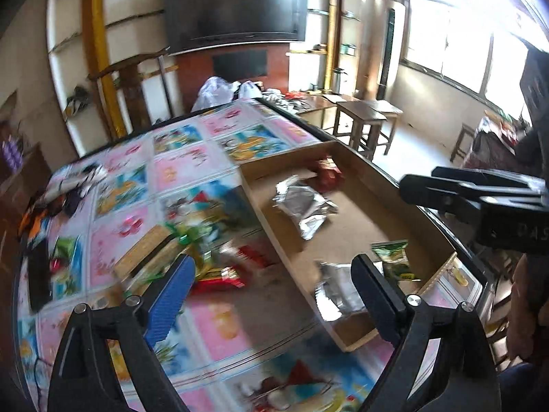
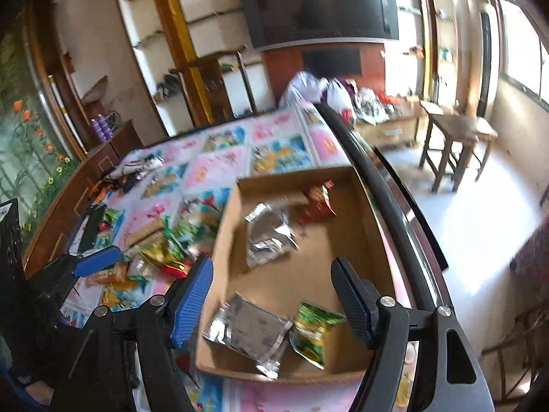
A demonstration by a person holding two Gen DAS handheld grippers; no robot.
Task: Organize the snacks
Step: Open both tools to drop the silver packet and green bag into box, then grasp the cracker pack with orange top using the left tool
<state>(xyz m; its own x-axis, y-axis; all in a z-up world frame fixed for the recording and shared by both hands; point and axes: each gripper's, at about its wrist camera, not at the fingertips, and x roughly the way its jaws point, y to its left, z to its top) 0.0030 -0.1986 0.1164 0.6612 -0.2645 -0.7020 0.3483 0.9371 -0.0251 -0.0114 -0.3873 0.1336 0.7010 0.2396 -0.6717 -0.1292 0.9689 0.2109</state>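
Note:
A shallow cardboard box [image 1: 350, 226] [image 2: 363, 240] lies on the patterned table. It holds two silver packets [image 2: 271, 233] [image 2: 247, 329], a green packet [image 2: 314, 329] and a red packet [image 2: 317, 202]. A pile of loose snacks [image 1: 209, 261] [image 2: 158, 254] lies left of the box. My left gripper [image 1: 274, 285] is open and empty, above the box's left wall. My right gripper [image 2: 272, 295] is open and empty, above the near end of the box; it also shows in the left wrist view [image 1: 442, 185].
A dark flat object [image 1: 39, 274] and small items lie at the table's left. Plastic bags [image 2: 308, 89] sit beyond the far edge. Wooden stools [image 2: 453, 137] stand on the floor at the right. The table's dark rim [image 2: 387, 185] runs along the box.

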